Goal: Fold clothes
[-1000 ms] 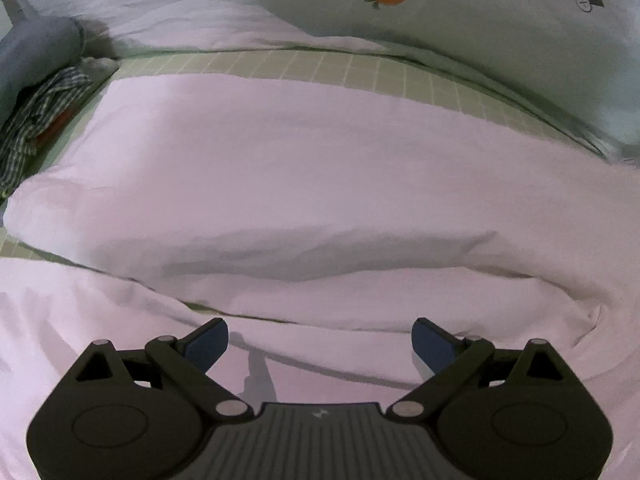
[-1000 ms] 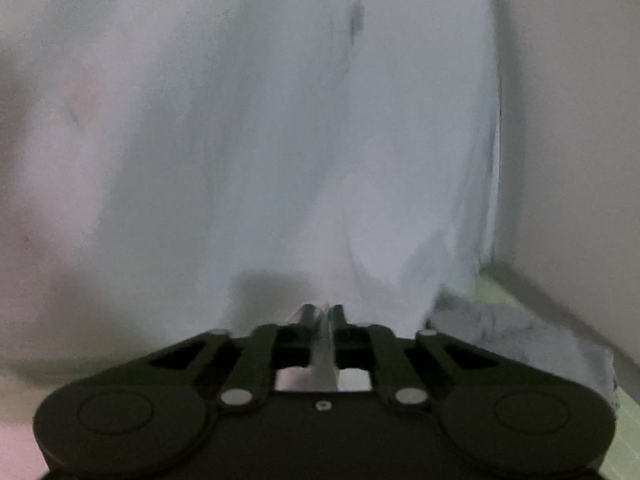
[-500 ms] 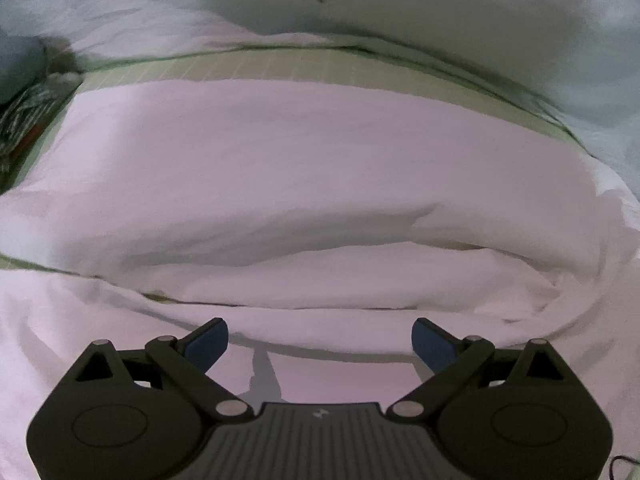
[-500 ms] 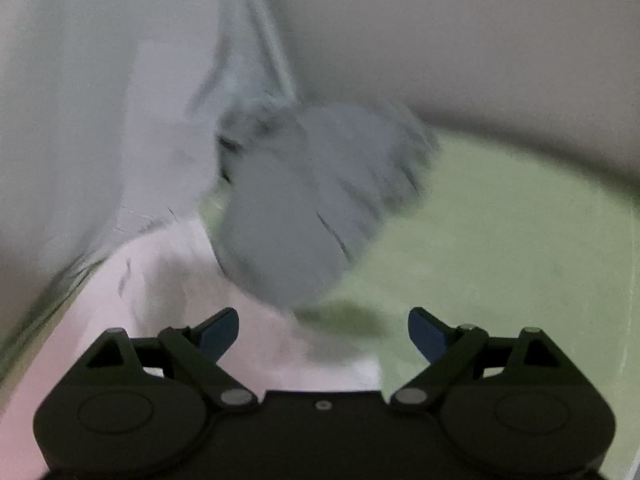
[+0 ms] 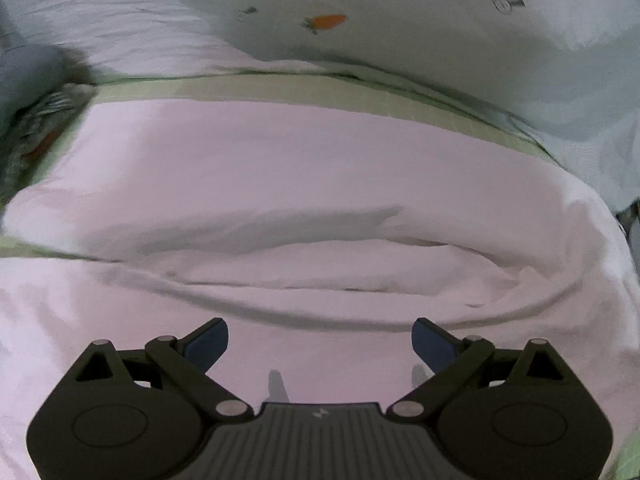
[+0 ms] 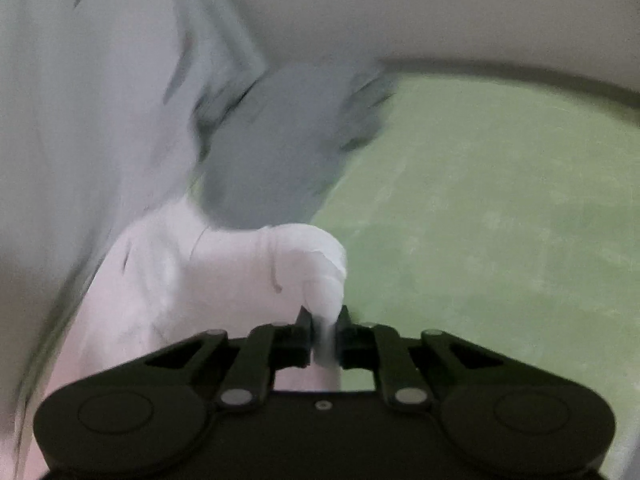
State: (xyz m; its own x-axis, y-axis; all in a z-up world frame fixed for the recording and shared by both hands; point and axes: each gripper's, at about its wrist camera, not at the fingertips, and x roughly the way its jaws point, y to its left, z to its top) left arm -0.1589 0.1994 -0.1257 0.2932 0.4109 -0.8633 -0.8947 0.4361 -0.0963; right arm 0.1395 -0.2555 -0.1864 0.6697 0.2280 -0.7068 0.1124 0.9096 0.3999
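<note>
Pink fabric, a pale garment whose exact kind you cannot make out, is pinched in your right gripper: the two black fingers are drawn in close on a bunched nub of cloth, with only that thickness of cloth between them. From there the cloth rises in a rounded fold and trails away to the left of the right wrist view, which is blurred. Just beyond the fold lies a crumpled grey garment on the light green bed sheet, and a white quilt fills the left side. Your left gripper has its blue-padded fingers spread wide and grips nothing; it sits low over the same pink fabric, which lies across the whole middle of the left wrist view in a long horizontal fold with a shadowed crease under it. Past the fabric's far edge a strip of the green sheet shows a faint grid. Beyond that lies the white quilt, printed with small orange carrots. At the far left edge sits a checked garment, blurred, near something grey.
</note>
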